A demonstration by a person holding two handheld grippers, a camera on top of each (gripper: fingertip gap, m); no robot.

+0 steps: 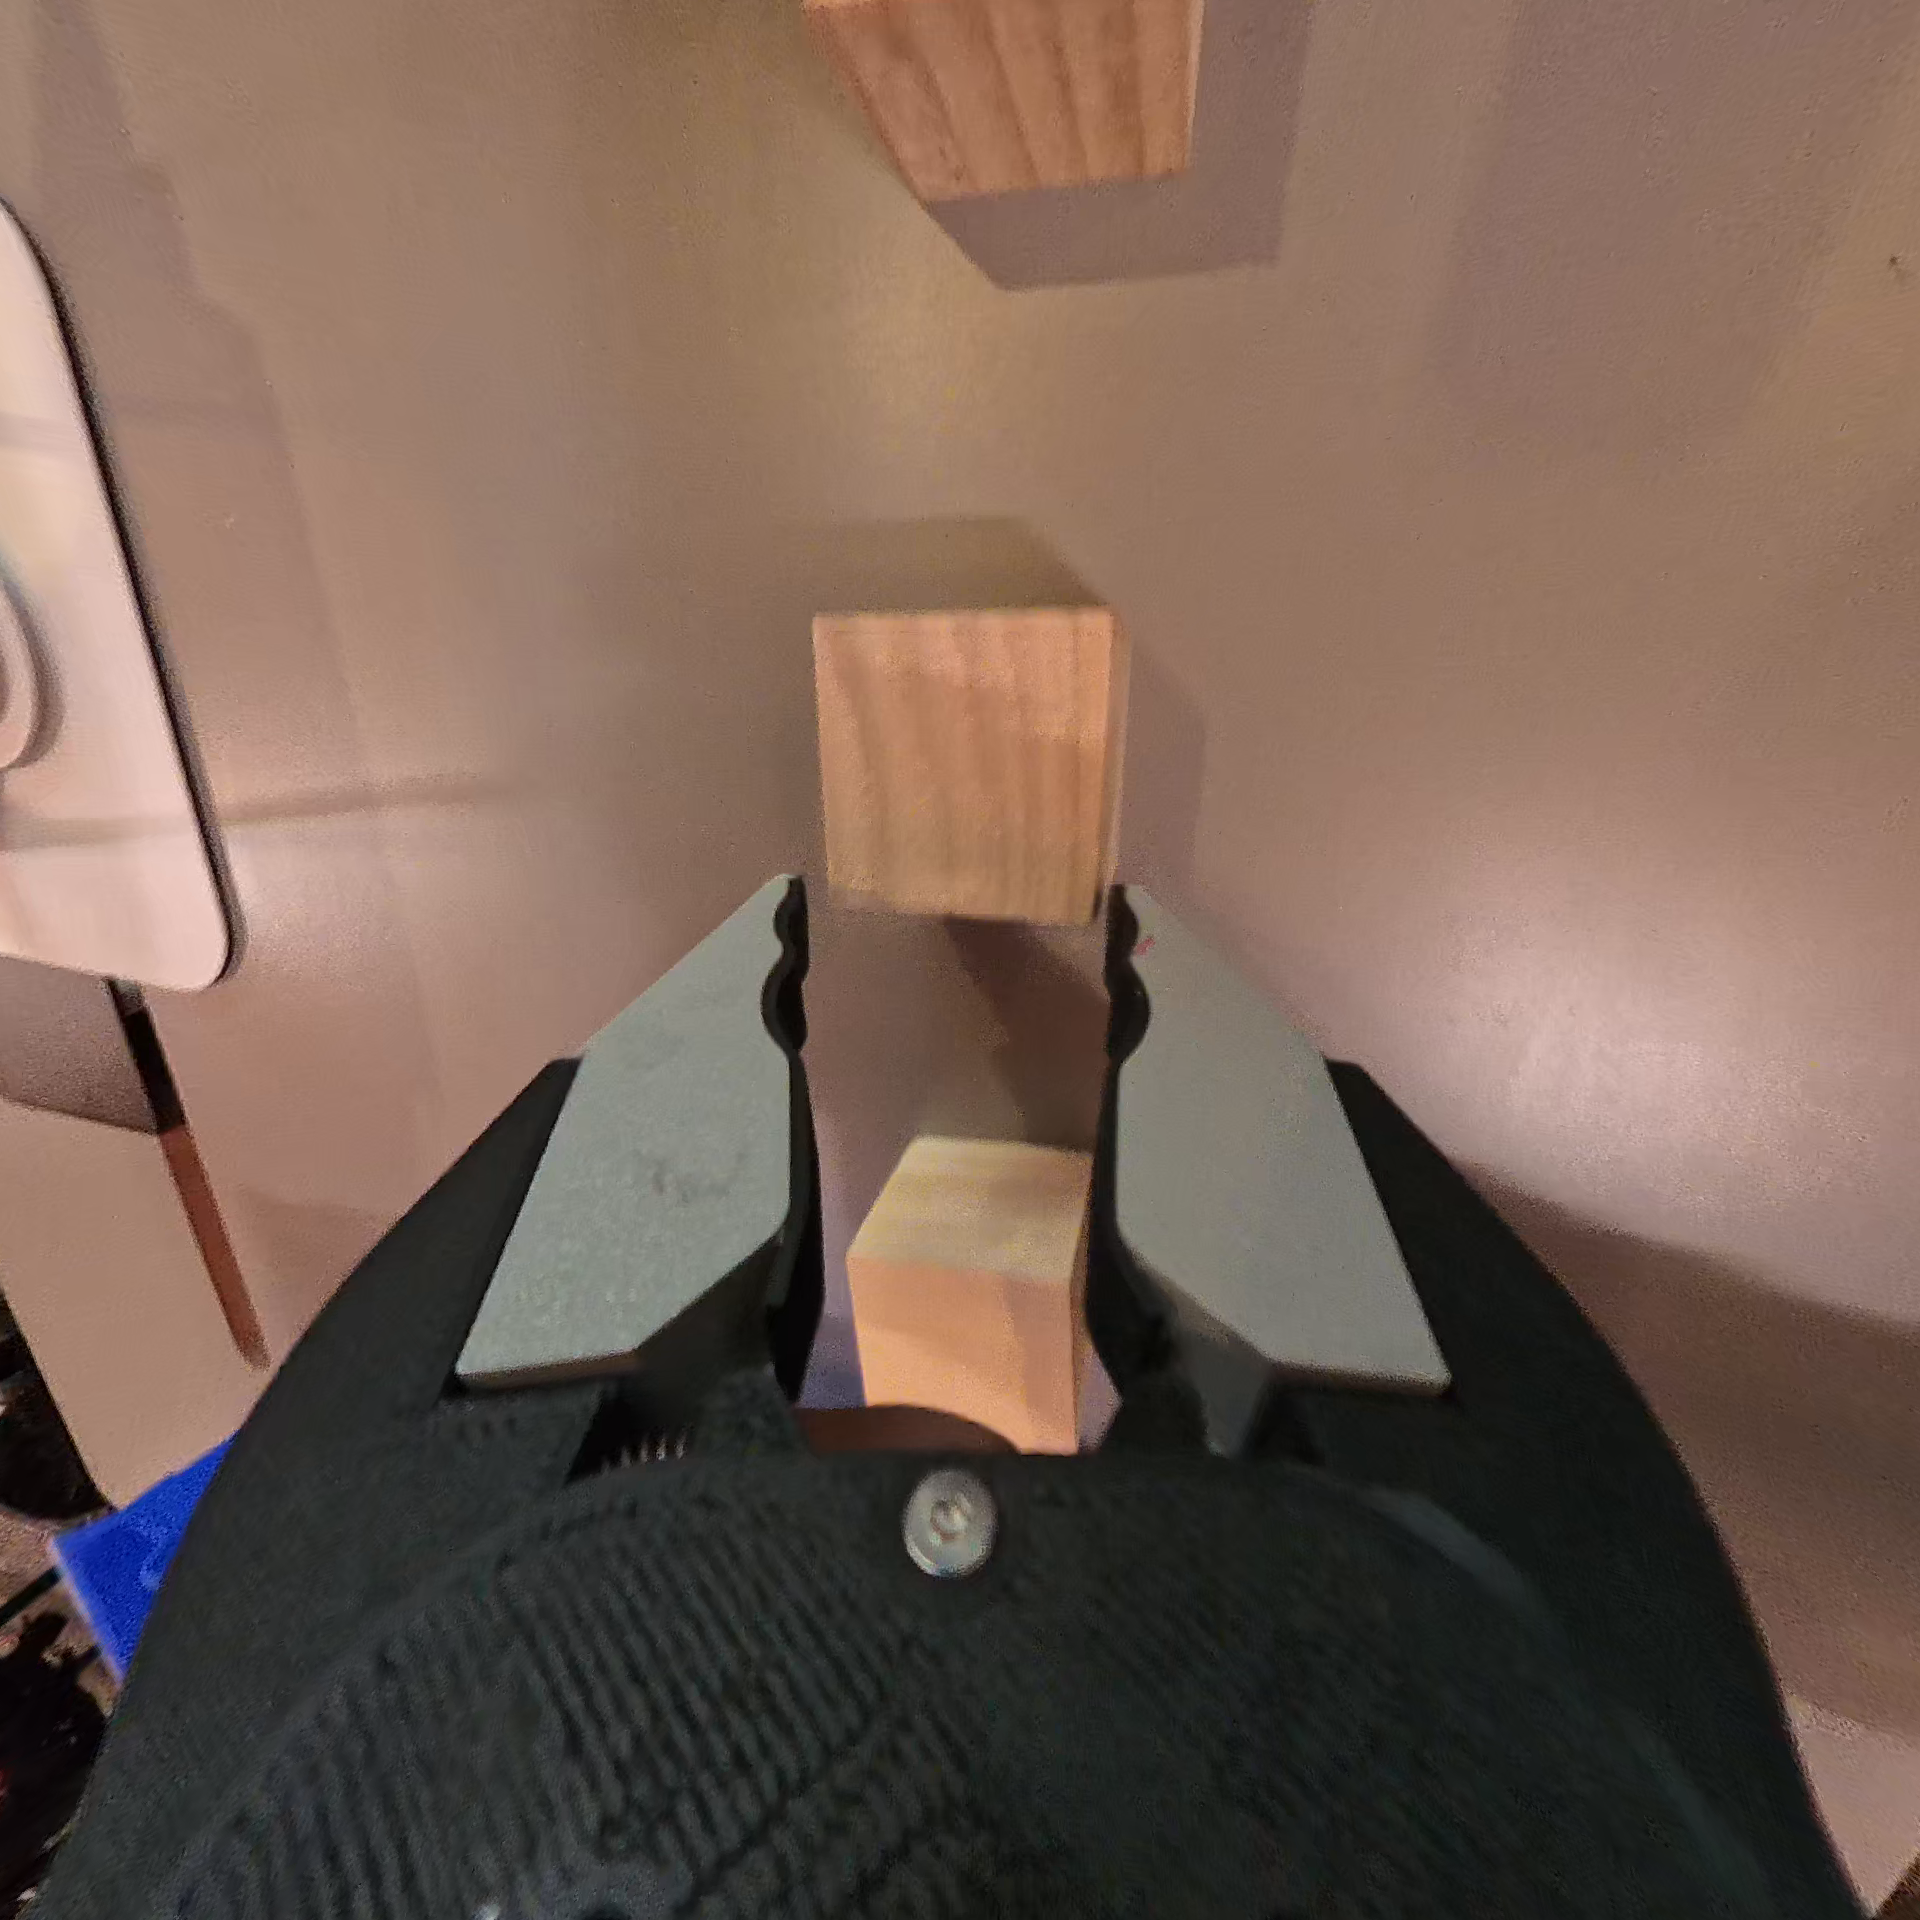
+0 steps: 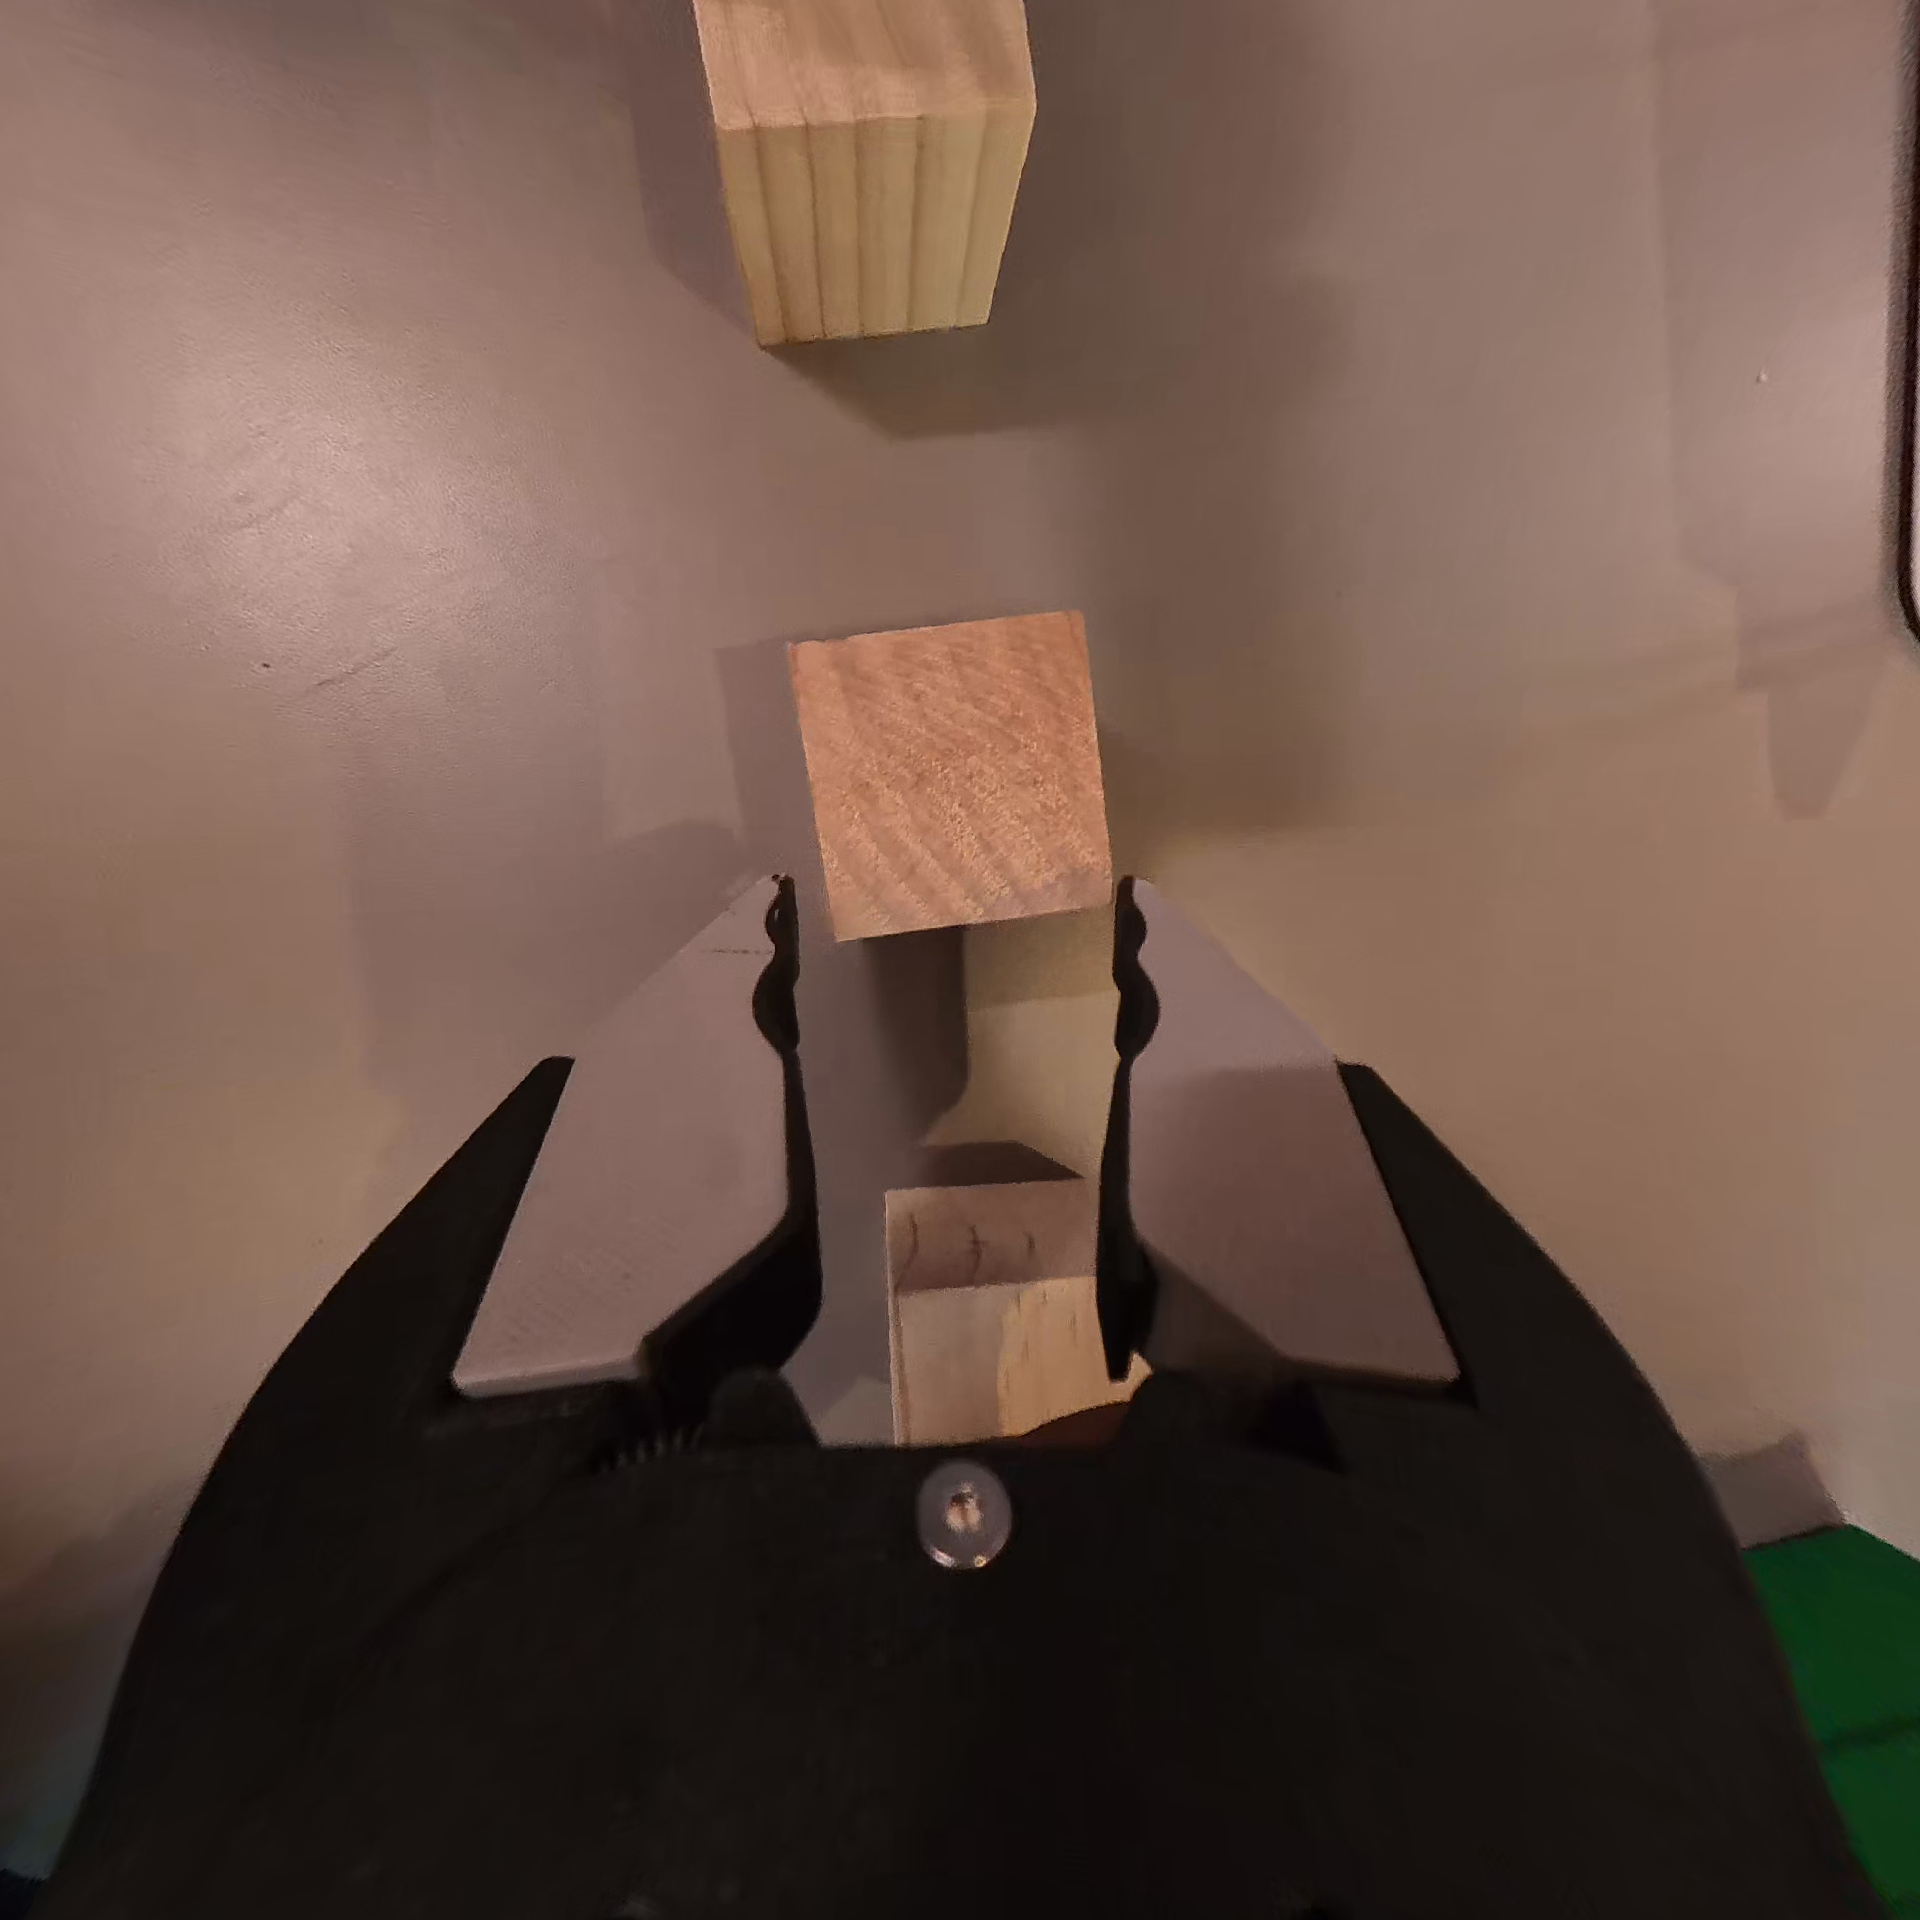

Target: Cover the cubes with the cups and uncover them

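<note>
**Left hand-held gripper** (image 1: 954,904): points down at the tabletop (image 1: 1455,623). Fingers stand well apart and nothing is seen pressed between the pads. The tips frame the near edge of the middle cube (image 1: 966,758), which lies lower, on the tabletop.

**Right hand-held gripper** (image 2: 951,899): same posture and a similar opening, with no object seen in the grasp. Its tips flank the middle cube (image 2: 951,769) of its own row.

**Cubes, left view:** three of pale wood in one line, well apart. Far cube (image 1: 1018,94); middle as above; near cube (image 1: 971,1299), seen between the finger bases.

**Cubes, right view:** likewise three. Far cube (image 2: 873,177); near cube (image 2: 992,1320). All six are uncovered.

**Cups:** none visible in either view.

**Placement, as judged:** the spacing leaves room for a cup over each cube. Each gripper is centred on a middle cube, which suits setting down or lifting a cover there.

**Margins:** pale board (image 1: 94,623); green surface (image 2: 1849,1683).
</note>
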